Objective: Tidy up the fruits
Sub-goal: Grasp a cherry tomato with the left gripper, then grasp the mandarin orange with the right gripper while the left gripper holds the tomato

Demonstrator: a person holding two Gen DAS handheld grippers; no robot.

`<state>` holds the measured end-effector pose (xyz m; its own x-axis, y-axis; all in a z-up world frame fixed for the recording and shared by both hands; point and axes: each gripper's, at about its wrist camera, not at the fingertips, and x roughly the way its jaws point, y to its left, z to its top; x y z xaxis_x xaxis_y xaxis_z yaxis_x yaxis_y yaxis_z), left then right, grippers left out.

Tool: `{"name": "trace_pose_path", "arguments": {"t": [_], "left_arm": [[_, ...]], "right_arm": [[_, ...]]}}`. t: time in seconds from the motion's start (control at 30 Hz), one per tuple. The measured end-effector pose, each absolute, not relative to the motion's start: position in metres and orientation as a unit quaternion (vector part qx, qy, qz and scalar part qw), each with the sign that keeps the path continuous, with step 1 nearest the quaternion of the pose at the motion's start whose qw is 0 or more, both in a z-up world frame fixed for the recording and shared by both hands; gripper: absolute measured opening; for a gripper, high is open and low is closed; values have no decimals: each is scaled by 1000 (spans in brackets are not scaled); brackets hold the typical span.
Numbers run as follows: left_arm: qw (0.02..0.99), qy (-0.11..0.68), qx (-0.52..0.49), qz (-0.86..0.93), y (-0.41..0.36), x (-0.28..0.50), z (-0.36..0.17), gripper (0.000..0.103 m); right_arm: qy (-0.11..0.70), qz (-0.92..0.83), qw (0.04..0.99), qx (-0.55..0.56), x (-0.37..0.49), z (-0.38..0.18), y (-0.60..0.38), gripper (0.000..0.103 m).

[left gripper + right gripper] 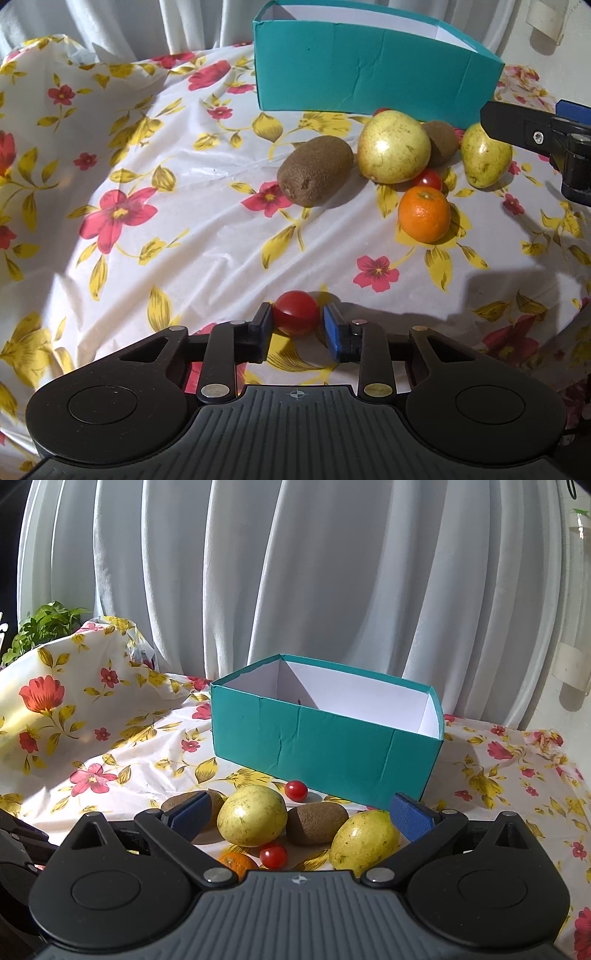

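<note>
Our left gripper (297,325) pinched the cherry tomato (295,312) across its middle: light, slick, thin-skinned, so minimal squeeze. Right gripper (301,814) hung wide open, empty.

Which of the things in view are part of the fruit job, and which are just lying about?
Job:
- cherry tomato in the left gripper
- kiwis
- yellow fruits
- orange
- loose cherry tomatoes
- teal box
- right gripper, open

Just there:
- floral tablecloth
- white curtain
- green plant
</note>
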<state>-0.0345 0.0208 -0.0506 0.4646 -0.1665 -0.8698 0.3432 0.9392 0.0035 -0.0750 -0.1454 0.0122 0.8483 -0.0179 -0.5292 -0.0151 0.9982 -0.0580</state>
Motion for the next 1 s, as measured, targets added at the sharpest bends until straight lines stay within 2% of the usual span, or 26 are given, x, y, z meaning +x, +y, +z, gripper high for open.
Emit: {"name": "trace_pose_path", "arguments": {"t": [0.1,0.47,0.53,0.63,0.7,0.87,1.0], "left_arm": [[852,496,78,-146,25,-31,-47,29],[882,456,52,-107,38,-15,-4,30],[883,455,50,-102,40,-12,-2,30],[883,457,49,-100,42,-8,0,30],[884,455,50,-101,42,-7,1,30],[885,452,51,-99,42,-3,3,30],[883,456,51,-96,45,0,2,30]], "right_arm": [[282,-1,959,-29,-74,10,-144,96],[319,-11,947,-41,-66,-10,-134,89],[332,-3,942,-41,-64,-18,-129,79],[359,17,932,-41,-60,-31,-120,72],[371,23,927,-44,-57,-37,-116,67],[393,28,918,-34,-50,-49,-115,62],[404,42,913,-31,-45,-55,-112,49]]}}
